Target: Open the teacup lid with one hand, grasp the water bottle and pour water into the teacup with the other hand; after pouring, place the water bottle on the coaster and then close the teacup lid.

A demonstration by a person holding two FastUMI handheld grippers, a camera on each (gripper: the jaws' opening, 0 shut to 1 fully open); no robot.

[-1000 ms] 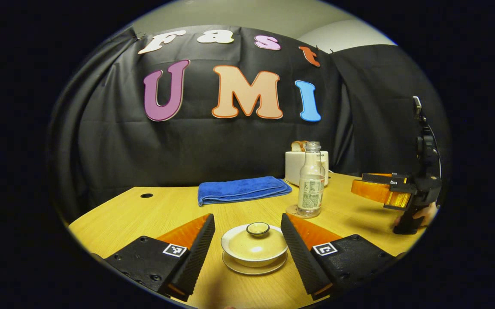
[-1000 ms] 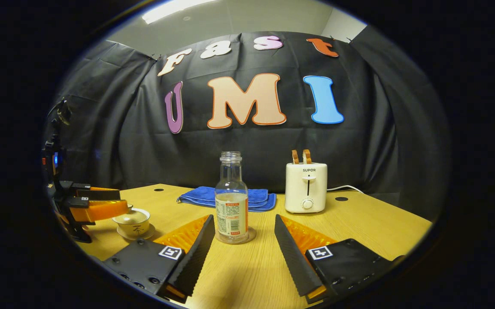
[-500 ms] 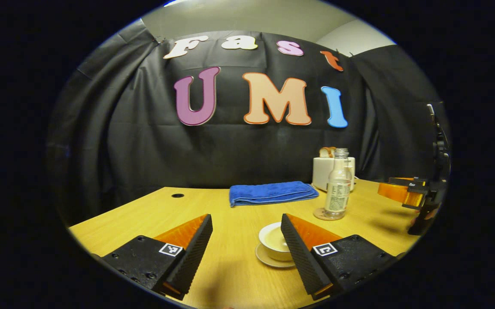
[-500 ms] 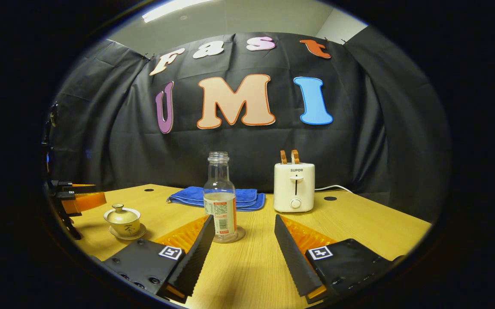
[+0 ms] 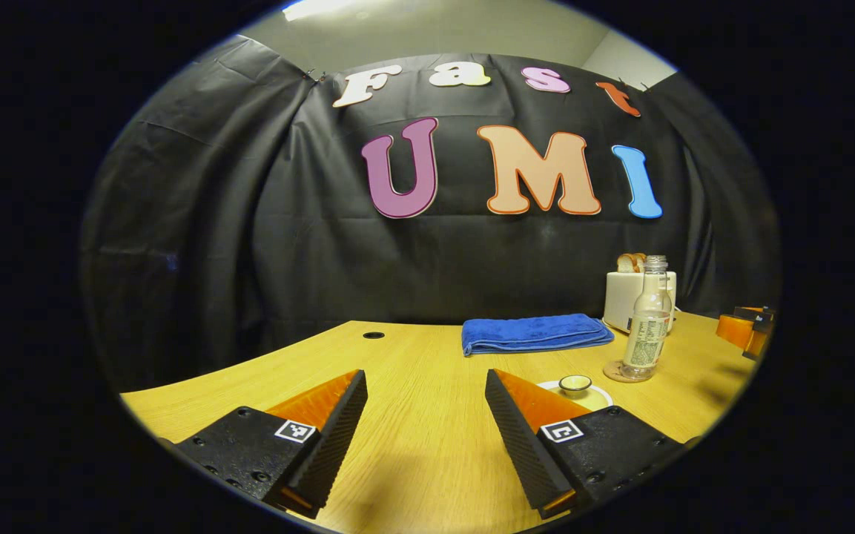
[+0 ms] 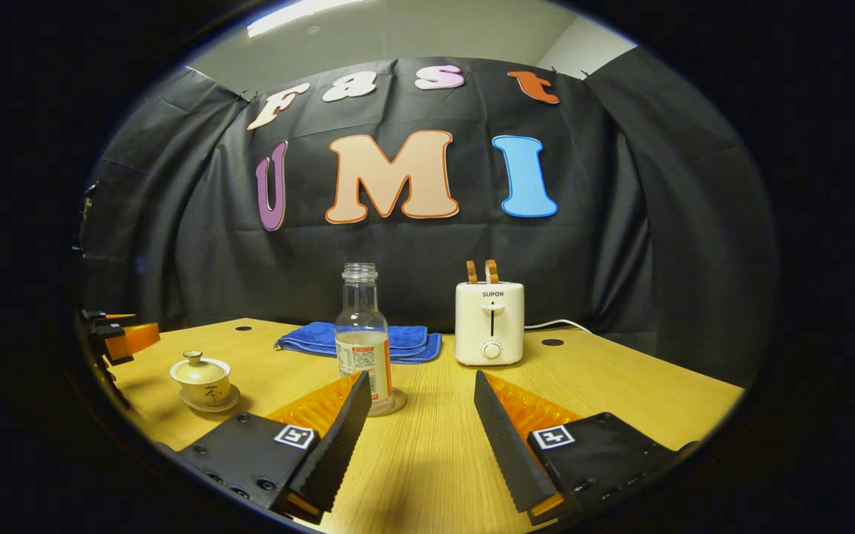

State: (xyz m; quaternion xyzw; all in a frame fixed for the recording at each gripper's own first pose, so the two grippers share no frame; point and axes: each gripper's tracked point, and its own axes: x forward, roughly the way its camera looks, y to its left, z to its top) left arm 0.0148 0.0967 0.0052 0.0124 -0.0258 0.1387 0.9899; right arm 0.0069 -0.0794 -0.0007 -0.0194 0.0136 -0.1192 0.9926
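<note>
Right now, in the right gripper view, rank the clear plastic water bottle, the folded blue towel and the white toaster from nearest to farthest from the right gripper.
1. Clear plastic water bottle: nearest, upright on its coaster just beyond the right gripper, slightly left.
2. and 3. Folded blue towel, behind the bottle, and white toaster, ahead to the right: both farther back, too close to rank.

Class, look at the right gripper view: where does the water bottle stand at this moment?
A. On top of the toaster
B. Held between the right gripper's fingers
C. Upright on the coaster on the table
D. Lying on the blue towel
C. The water bottle stands upright on the coaster on the table, in front of the blue towel, with no fingers pressing on it.
</note>
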